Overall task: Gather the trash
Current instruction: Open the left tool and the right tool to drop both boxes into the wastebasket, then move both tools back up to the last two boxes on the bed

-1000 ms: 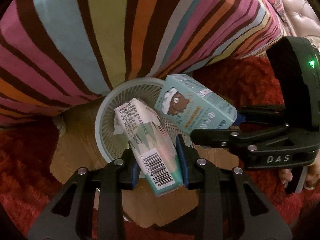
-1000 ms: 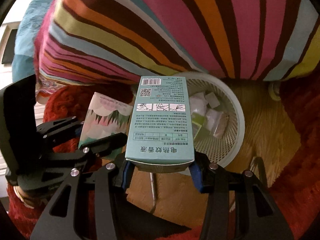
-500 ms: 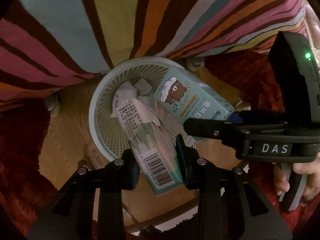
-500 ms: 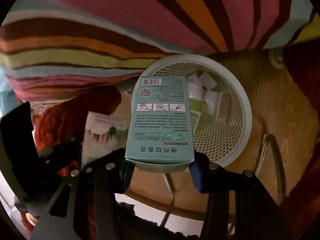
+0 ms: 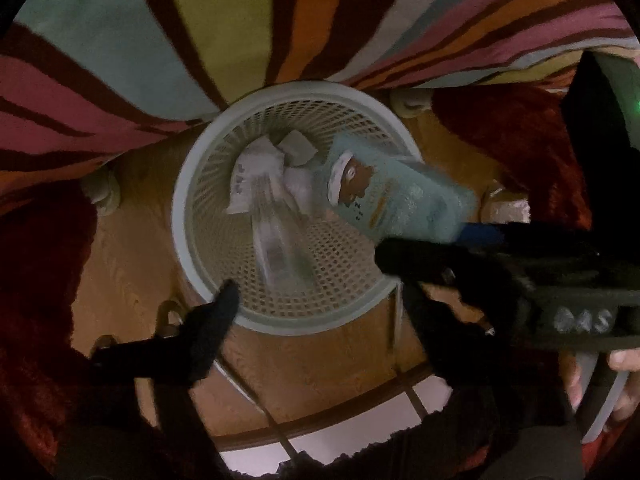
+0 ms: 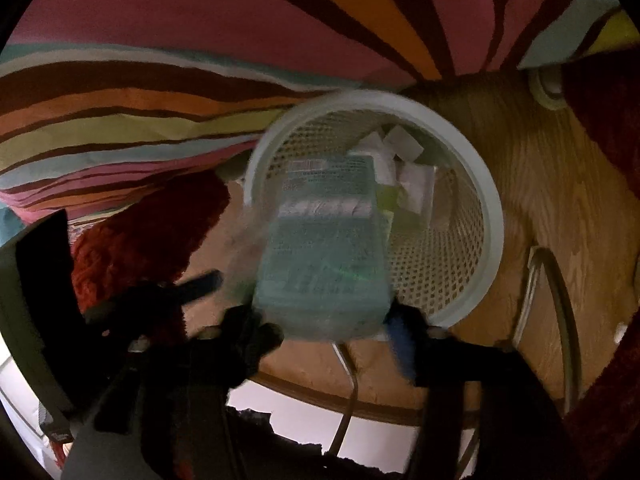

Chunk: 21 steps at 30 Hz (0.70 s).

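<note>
A pale round mesh waste basket (image 5: 188, 184) (image 6: 490, 208) stands on the wooden floor and holds white paper scraps. My left gripper (image 5: 320, 312) is open above it. The patterned carton (image 5: 280, 248) is blurred inside the basket, free of the fingers. My right gripper (image 6: 332, 332) has its jaws spread beside a teal box (image 6: 324, 256), which is blurred over the basket's near rim. The same teal box with a bear picture (image 5: 384, 196) shows in the left wrist view, just ahead of the right gripper's fingers (image 5: 420, 260).
A striped bedspread (image 5: 240, 20) hangs just behind the basket. A red shaggy rug (image 5: 36, 280) lies on both sides. A pale tiled floor strip (image 5: 360, 436) shows below the wood. A thin metal frame (image 6: 560, 320) stands to the right of the basket.
Both grippers have opened. The patterned carton has dropped from my left gripper into the basket. The teal box is slipping out of my right gripper over the basket.
</note>
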{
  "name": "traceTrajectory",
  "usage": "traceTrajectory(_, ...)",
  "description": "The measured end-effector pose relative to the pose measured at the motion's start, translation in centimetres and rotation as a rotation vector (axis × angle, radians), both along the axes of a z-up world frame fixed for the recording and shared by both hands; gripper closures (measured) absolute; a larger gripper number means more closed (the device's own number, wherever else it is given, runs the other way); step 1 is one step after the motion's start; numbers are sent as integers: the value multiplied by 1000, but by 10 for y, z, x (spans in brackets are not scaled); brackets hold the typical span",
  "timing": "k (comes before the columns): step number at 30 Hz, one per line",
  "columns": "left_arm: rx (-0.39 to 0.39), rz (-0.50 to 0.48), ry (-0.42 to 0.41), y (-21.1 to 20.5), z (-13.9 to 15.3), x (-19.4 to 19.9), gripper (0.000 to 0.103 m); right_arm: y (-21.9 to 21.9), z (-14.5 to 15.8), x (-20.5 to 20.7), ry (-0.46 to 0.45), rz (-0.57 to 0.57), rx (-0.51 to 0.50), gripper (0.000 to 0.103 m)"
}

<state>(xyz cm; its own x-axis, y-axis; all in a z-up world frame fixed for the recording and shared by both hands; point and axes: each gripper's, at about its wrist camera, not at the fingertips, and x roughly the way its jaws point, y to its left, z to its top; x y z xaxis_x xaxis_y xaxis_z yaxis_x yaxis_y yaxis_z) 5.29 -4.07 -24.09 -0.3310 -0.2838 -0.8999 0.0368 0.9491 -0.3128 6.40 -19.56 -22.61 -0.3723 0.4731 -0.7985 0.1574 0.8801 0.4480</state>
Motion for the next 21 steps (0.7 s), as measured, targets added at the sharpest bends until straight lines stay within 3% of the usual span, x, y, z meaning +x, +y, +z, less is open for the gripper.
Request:
traceTrajectory(15, -3, 31, 11, 6, 0, -5, 20, -15, -3, 0, 17, -94, -18, 22)
traceTrajectory(21, 17, 17, -27, 5, 10, -8, 20, -21, 5, -2, -1, -114, -6, 22)
